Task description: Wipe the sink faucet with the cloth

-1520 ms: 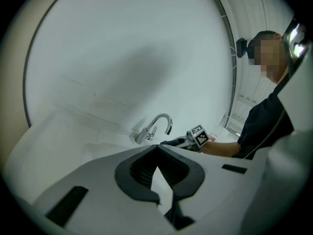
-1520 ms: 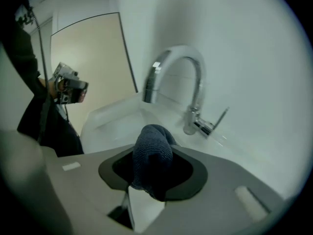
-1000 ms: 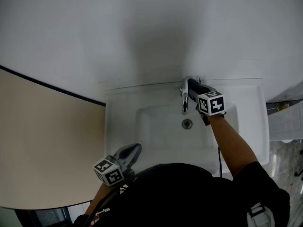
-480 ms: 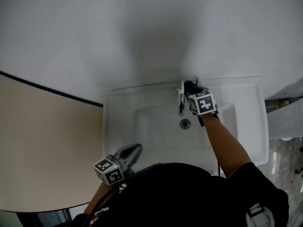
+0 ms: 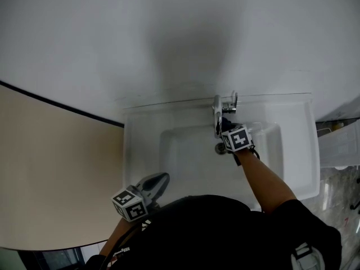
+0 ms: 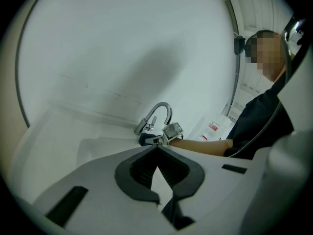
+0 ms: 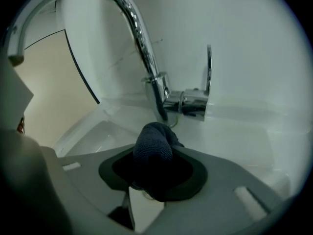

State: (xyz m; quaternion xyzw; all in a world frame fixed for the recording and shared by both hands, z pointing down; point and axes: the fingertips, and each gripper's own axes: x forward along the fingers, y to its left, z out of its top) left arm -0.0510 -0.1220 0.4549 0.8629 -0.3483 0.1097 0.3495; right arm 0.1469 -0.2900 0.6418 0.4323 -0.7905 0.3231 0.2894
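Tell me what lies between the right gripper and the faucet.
Only the dark cloth, clamped in the jaws of the right gripper, then a bare strip of white sink before the faucet; the right gripper view shows it.

Beige panel [image 5: 50, 167] at left, white wall [image 5: 169, 32] behind, speckled floor [image 5: 340, 190] at right.

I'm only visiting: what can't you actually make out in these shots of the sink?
- Head view: whether the cloth touches the faucet; the right gripper covers that spot.
- Right gripper view: the jaw tips, buried in the cloth.
- Head view: the drain, partly under the right gripper.
- Head view: the sink's front rim, behind the person's dark shirt.
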